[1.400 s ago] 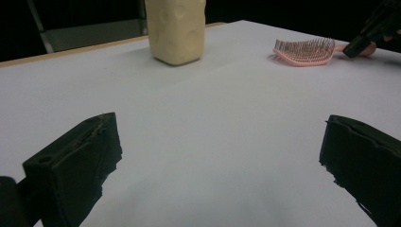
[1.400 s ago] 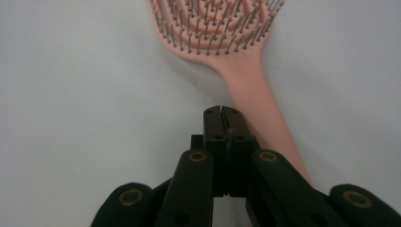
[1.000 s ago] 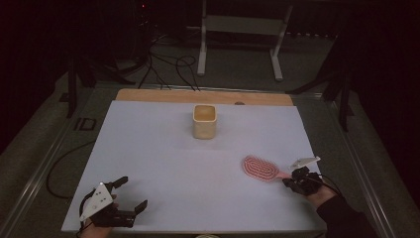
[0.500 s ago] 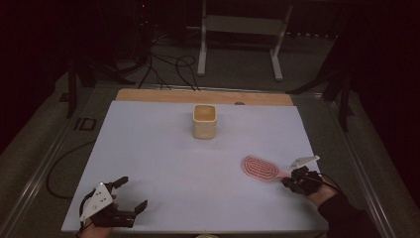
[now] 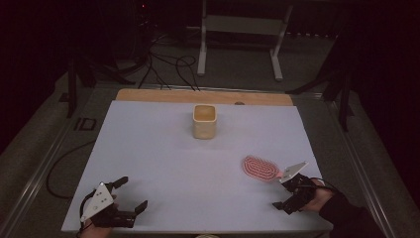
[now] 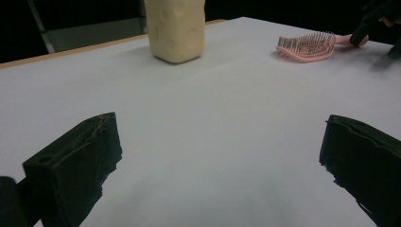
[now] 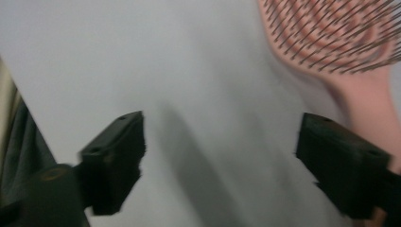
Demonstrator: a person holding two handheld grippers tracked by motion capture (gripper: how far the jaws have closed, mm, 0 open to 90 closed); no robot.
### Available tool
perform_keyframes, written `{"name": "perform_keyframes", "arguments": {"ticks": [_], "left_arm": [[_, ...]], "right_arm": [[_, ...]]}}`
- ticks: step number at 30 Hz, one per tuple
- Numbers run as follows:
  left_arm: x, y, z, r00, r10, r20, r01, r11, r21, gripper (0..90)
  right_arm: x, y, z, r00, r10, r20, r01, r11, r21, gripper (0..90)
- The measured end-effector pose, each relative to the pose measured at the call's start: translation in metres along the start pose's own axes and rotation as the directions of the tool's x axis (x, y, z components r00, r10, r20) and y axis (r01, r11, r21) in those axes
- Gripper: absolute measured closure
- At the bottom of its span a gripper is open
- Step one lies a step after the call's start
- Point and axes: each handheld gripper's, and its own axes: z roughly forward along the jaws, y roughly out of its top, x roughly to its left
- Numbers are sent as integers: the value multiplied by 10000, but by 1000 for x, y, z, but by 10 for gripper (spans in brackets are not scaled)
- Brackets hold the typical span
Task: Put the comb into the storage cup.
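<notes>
1. High view: a cream-coloured cup (image 5: 204,122) stands upright toward the far middle of the white table (image 5: 148,148). Its mouth faces up and the inside looks bare, though the light is dim.
2. High view: a pink hairbrush (image 5: 259,167) lies flat near the table's right front, its oval head toward the cup and its handle running to the right gripper (image 5: 286,198). Cup and brush are well apart.
3. High view: the right gripper sits at the handle end of the brush, near the table's front right edge. Its jaws have just been opening and now stand spread; from here I cannot tell whether one of them touches the handle.
4. High view: the left gripper (image 5: 132,197) rests at the front left corner, jaws spread with bare table between them.
5. Left gripper view: both black jaws stand wide apart over bare tabletop. Farther off, the cup stands upright, and the brush lies bristles up to its right.
6. Right gripper view: the jaws are released, with only blurred table between them. The brush head lies at the upper right, and its handle runs down just beside the right-hand jaw, outside the gap.
</notes>
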Motion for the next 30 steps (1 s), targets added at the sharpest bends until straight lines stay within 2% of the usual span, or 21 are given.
{"name": "perform_keyframes", "arguments": {"ticks": [3,4,9,15,21,25,28,30], "left_arm": [[0,0,0,10000,0,-16,0,10000,-17,4],[0,0,0,10000,16,-20,-16,10000,-3,4],[0,0,0,10000,-3,8,3,10000,18,4],[0,0,0,10000,20,-12,-20,10000,8,4],[0,0,0,10000,16,-16,-16,10000,24,4],[0,0,0,10000,56,-44,-56,10000,46,4],[0,0,0,9999,99,-45,-99,9999,61,4],[0,0,0,10000,41,-33,-41,10000,44,4]], "right_arm": [[0,0,-1,9998,-62,-174,63,10000,49,96],[0,1,-2,9993,-271,-275,276,9995,174,87],[0,1,-5,9988,-473,-155,476,9987,187,87],[-1,3,-11,9968,-798,61,794,9957,475,88],[-5,5,-16,9901,-1403,38,1398,9883,606,101],[-10,7,-20,9882,-1519,187,1502,9861,715,107],[-11,9,-23,9913,-1304,195,1286,9887,776,114],[-16,11,-25,9894,-1436,220,1413,9863,847,115]]}}
